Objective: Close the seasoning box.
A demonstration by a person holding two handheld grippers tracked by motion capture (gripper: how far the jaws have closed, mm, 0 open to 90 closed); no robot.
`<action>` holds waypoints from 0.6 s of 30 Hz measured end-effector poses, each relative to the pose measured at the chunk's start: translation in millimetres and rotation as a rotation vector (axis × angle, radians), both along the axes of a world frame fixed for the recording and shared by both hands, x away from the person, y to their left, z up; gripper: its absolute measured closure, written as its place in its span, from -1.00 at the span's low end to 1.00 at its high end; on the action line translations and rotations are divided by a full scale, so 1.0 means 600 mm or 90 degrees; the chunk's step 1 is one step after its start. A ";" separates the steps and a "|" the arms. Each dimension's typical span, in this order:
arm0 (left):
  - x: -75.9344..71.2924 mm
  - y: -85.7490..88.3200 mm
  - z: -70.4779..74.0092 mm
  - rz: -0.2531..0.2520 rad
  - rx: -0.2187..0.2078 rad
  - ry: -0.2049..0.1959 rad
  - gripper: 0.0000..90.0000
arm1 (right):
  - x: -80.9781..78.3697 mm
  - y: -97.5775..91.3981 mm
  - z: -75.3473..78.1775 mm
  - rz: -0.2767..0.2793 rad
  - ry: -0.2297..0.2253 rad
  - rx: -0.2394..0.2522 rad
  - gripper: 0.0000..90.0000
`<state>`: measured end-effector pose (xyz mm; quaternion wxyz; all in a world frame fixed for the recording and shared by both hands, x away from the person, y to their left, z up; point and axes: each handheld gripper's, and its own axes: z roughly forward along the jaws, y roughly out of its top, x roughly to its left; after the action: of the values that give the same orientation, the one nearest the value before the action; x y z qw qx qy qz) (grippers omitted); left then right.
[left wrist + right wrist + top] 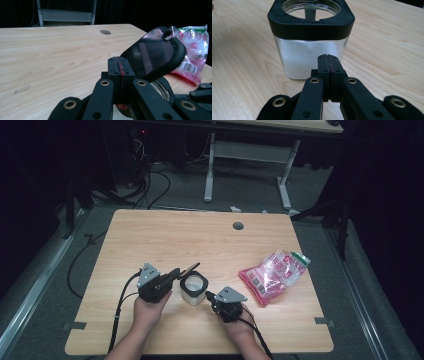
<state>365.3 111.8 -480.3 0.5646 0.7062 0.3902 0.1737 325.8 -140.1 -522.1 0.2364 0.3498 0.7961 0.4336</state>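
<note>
the jar (193, 287) is seen standing upright on the counter (165, 235) between the two tools, its lid (152, 56) tilted open. the left tool (175, 273) is clenched with nothing gripped, just beside the lid. the right tool (209, 296) is clenched empty near the jar's wall. a pink bag (274, 274) lies well apart.

The closed left hand-held gripper (120, 65) sits beside a tilted black lid (152, 56), pink packet (193, 53) behind.

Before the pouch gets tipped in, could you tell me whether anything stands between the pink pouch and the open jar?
Nothing visible does: bare table lies between the pink pouch and the jar, whose lid is swung up, leaving the mouth open.
</note>
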 end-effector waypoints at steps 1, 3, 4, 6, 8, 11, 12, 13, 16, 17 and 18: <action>-0.002 -0.001 -0.001 -0.002 0.002 0.000 1.00 | 0.000 0.000 0.000 -0.001 0.000 -0.001 0.99; -0.006 -0.004 -0.004 -0.007 0.002 0.000 1.00 | 0.001 -0.001 0.000 -0.001 -0.001 0.000 0.99; -0.008 -0.005 -0.006 -0.010 0.007 0.000 1.00 | 0.001 -0.001 0.000 -0.001 -0.001 0.000 0.99; -0.013 -0.005 -0.009 -0.009 0.010 -0.001 1.00 | 0.000 0.000 0.000 -0.003 0.002 -0.001 0.99; -0.018 0.002 -0.011 -0.001 0.011 0.000 1.00 | 0.000 -0.001 -0.001 -0.003 0.003 -0.001 0.99; -0.027 0.015 -0.019 0.015 0.018 0.004 1.00 | -0.001 -0.004 -0.002 -0.003 0.003 -0.003 0.99; -0.030 0.019 -0.024 0.019 0.021 0.011 1.00 | -0.001 -0.005 -0.002 -0.005 0.003 -0.005 0.99; -0.032 0.022 -0.029 0.023 0.023 0.017 1.00 | -0.001 -0.008 -0.003 -0.005 0.004 -0.006 0.99; -0.042 0.025 -0.048 0.023 0.040 0.043 1.00 | -0.003 -0.014 -0.004 -0.012 0.007 -0.003 0.99; -0.045 0.022 -0.054 0.021 0.046 0.052 1.00 | -0.003 -0.016 -0.005 -0.014 0.005 -0.004 0.99; -0.048 0.019 -0.059 0.019 0.048 0.058 1.00 | -0.004 -0.019 -0.005 -0.016 0.007 -0.002 0.99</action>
<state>336.3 123.2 -516.0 0.5168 0.7280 0.4192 0.1646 323.3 -151.3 -525.1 0.2379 0.3619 0.7938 0.4270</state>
